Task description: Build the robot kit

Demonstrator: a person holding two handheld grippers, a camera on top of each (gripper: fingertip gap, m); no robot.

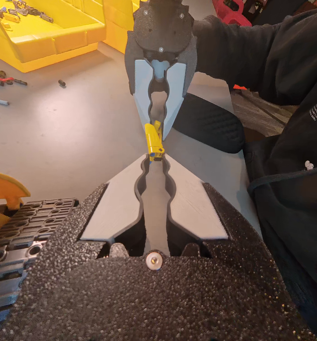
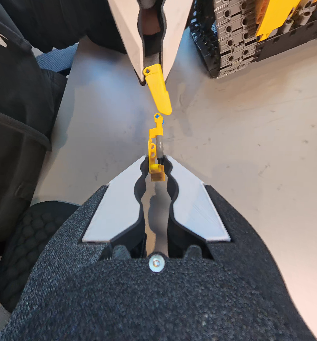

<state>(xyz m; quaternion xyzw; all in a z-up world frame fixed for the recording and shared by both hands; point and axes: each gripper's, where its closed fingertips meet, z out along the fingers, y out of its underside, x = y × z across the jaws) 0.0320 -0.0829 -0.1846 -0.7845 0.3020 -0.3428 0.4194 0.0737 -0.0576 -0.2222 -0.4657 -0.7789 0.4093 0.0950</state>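
My left gripper (image 1: 154, 156) is shut on one end of a long yellow panel piece (image 1: 152, 139), which points away from it. My right gripper (image 2: 155, 159) is shut on the bottom of a small yellow assembly with a grey axle and blue pins (image 2: 155, 145). The two grippers face each other tip to tip above the pale table (image 2: 246, 147). In the right wrist view the left gripper (image 2: 153, 77) comes in from the top, and the panel's free tip (image 2: 163, 107) sits just above the assembly's top, close to touching. In the left wrist view the right gripper (image 1: 156, 132) is partly hidden behind the panel.
A black-and-grey beam model with yellow panels (image 2: 237, 36) stands on the table and also shows in the left wrist view (image 1: 24, 221). Yellow bins (image 1: 52, 36) hold small parts. Loose parts (image 1: 4, 81) lie nearby. A person's black sleeve (image 1: 264, 55) and a black padded seat (image 1: 209, 120) are alongside. About 7 cm separates my left fingertips from my right.
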